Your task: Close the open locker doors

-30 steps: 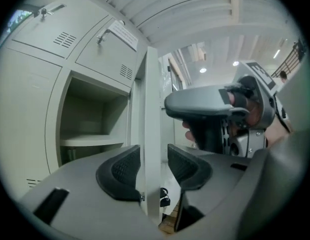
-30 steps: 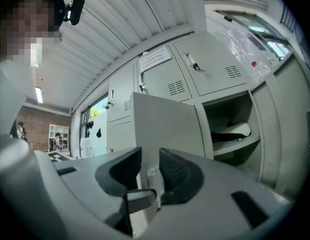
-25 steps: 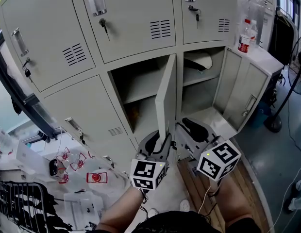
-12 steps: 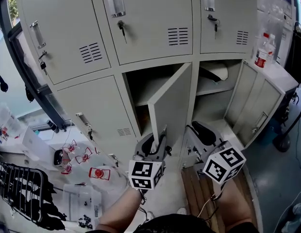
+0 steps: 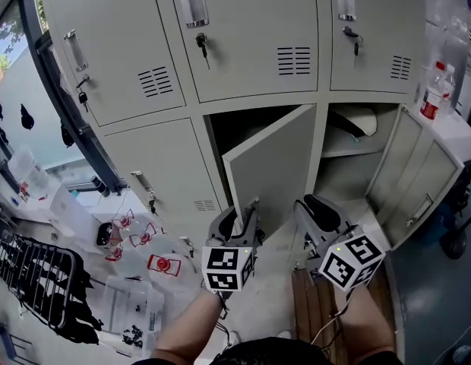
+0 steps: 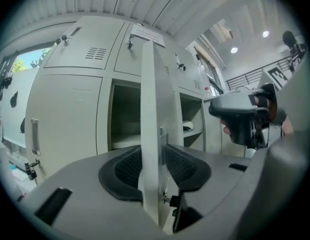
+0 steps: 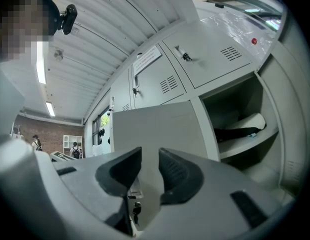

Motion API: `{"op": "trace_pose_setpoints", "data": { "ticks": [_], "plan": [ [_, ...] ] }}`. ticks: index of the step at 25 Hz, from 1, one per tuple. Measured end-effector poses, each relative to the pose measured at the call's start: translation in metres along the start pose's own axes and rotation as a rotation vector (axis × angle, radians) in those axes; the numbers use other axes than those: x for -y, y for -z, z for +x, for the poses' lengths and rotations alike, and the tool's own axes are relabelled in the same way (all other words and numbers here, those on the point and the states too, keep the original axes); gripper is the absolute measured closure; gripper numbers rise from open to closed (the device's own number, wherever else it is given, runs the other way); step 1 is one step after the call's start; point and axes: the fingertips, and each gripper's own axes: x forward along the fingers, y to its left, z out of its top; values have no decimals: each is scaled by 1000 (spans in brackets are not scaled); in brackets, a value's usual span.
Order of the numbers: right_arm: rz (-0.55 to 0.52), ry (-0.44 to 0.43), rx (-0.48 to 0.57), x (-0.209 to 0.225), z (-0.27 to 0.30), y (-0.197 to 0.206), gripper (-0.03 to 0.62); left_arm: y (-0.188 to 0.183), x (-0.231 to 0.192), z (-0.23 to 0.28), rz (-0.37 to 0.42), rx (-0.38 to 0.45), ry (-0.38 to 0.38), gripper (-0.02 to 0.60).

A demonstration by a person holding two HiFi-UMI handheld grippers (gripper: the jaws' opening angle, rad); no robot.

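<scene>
The lower middle locker's grey door [image 5: 273, 162] stands half open, swung partway across its compartment. My left gripper [image 5: 239, 217] is at its free lower edge. In the left gripper view the door edge [image 6: 154, 109] runs upright between the pads of the left gripper [image 6: 155, 169], which touch both faces while the jaws are opening. My right gripper [image 5: 317, 210] hovers just right of that door, open and empty. In the right gripper view the right gripper [image 7: 150, 171] faces the door's front [image 7: 160, 126]. The lower right locker door [image 5: 418, 181] hangs wide open to the right.
Upper locker doors are shut, with keys [image 5: 200, 46] in their locks. A water bottle [image 5: 431, 90] stands on a white surface at right. A white and dark item [image 7: 242, 126] lies on the right locker's shelf. Plastic packets [image 5: 137, 257] and a black wire rack [image 5: 38, 287] clutter the floor at left.
The middle door has swung from almost edge-on to half shut, with my left gripper travelling along on its edge. The right gripper has stayed beside it.
</scene>
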Motion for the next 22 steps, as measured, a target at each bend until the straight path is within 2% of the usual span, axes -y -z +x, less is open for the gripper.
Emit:
{"op": "trace_pose_setpoints", "data": {
  "ticks": [5, 13, 22],
  "plan": [
    [16, -26, -7, 12, -1, 4, 484, 0, -13, 5, -4, -8, -85, 426],
    [28, -67, -29, 22, -13, 10, 484, 1, -40, 11, 7, -26, -268, 400],
    [52, -89, -41, 25, -16, 19, 484, -7, -50, 20, 53, -39, -332, 311]
  ]
}}
